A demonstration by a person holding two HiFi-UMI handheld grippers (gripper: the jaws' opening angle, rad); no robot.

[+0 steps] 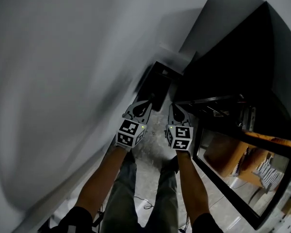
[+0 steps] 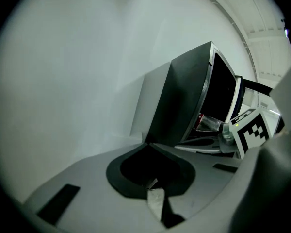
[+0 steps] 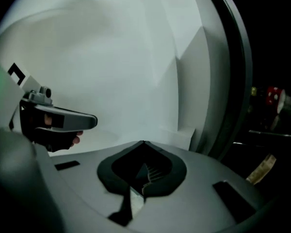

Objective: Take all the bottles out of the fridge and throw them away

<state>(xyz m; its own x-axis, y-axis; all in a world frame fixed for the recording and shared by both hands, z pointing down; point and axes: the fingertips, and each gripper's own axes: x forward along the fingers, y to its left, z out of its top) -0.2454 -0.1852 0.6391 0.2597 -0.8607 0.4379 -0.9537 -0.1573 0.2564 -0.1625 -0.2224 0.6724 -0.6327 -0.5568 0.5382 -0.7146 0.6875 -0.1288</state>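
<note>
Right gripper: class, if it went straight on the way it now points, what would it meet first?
Probably the plain white wall, low down, just left of the dark fridge frame. Nothing nearer shows ahead of the shut right gripper, though depth is hard to judge.

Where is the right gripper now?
Head view, centre: the right gripper, shut and empty, sits just right of the left gripper, the open fridge on its right.

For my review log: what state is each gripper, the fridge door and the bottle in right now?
Left gripper: shut, empty.
Right gripper: shut, empty.
Fridge door: open.
Bottle: inside, not yet taken out.
</note>
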